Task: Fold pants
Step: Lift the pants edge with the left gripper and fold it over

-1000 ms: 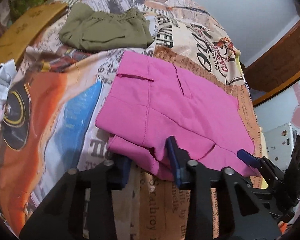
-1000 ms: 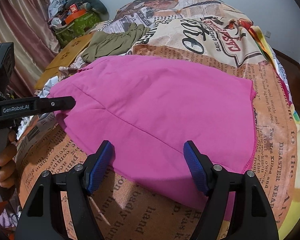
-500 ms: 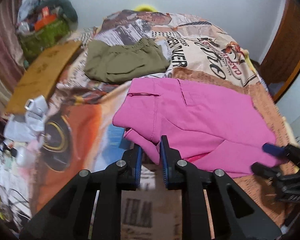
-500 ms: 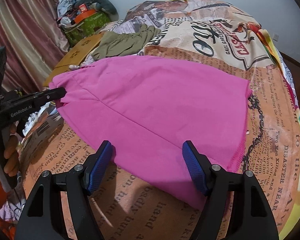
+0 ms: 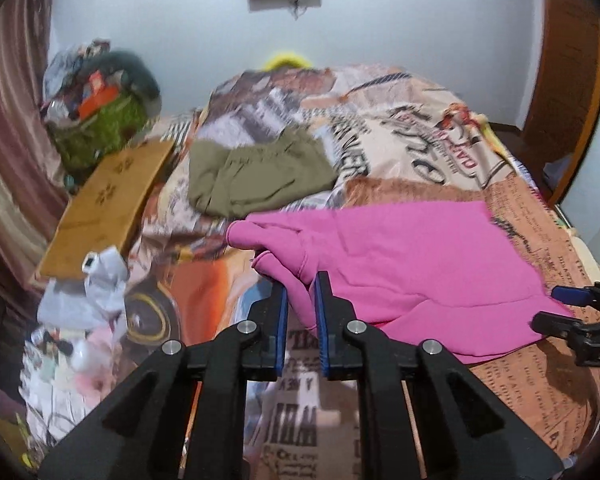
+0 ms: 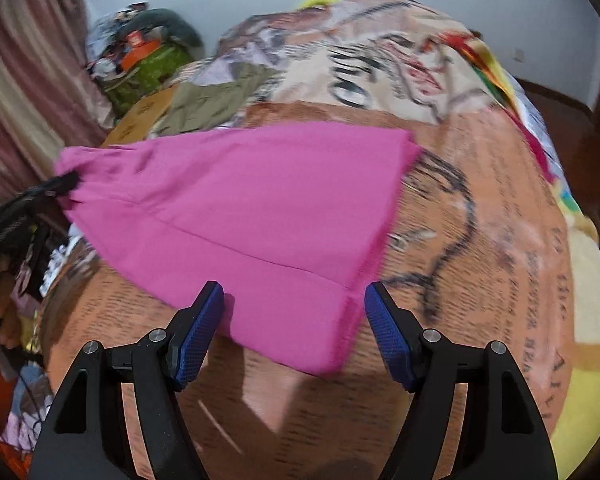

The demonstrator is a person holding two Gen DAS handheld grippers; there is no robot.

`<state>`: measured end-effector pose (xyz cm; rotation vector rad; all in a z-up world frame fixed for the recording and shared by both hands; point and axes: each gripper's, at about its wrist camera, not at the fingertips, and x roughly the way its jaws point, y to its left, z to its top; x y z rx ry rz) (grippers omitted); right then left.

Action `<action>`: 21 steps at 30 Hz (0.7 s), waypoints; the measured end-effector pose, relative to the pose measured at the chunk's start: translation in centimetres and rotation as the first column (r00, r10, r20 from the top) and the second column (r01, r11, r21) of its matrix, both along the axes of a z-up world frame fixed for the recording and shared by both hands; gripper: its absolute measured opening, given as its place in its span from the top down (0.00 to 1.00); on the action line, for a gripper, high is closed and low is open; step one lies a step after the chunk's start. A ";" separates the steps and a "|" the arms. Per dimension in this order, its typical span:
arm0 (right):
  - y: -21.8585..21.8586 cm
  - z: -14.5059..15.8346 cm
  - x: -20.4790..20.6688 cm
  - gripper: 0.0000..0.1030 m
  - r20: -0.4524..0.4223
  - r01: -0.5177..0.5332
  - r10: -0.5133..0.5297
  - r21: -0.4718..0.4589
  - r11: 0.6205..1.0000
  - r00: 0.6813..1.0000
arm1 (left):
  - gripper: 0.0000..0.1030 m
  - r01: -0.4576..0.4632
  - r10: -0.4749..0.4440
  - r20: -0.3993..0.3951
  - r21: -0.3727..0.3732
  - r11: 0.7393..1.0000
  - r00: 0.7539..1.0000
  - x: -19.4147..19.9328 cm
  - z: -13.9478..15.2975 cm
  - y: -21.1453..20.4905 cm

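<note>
You get even, soft indoor light in both views, bright enough to read colours, with no hard glare anywhere. Both pictures are smeared by motion blur: the printed bedspread (image 5: 420, 148) loses its lettering toward the far end, and the clutter at the left edges is mush. The nearest black fingers stay sharp in each view. Under the pink pants (image 6: 260, 208) a soft shadow falls on the cover nearest you, so the light comes from above. Fisheye distortion bulges the bed into a dome and bends the walls, and dark vignetting rounds off every corner
</note>
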<state>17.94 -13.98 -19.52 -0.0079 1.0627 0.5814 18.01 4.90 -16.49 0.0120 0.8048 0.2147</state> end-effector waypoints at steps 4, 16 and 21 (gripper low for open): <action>-1.3 -1.0 0.3 0.32 -0.026 0.035 -0.035 0.001 0.999 0.999 | 0.89 0.061 -0.063 0.047 0.046 0.997 0.997 0.2 1.7 -2.0; -1.6 -1.5 0.4 0.30 -0.038 0.038 -0.037 0.033 0.999 0.999 | 0.92 0.293 -0.301 0.083 0.089 0.952 0.950 2.5 4.9 -8.9; -1.7 -1.5 0.5 0.30 -0.037 0.037 -0.035 0.043 0.998 0.999 | 0.94 0.378 -0.382 0.071 0.066 0.923 0.921 3.2 5.0 -11.3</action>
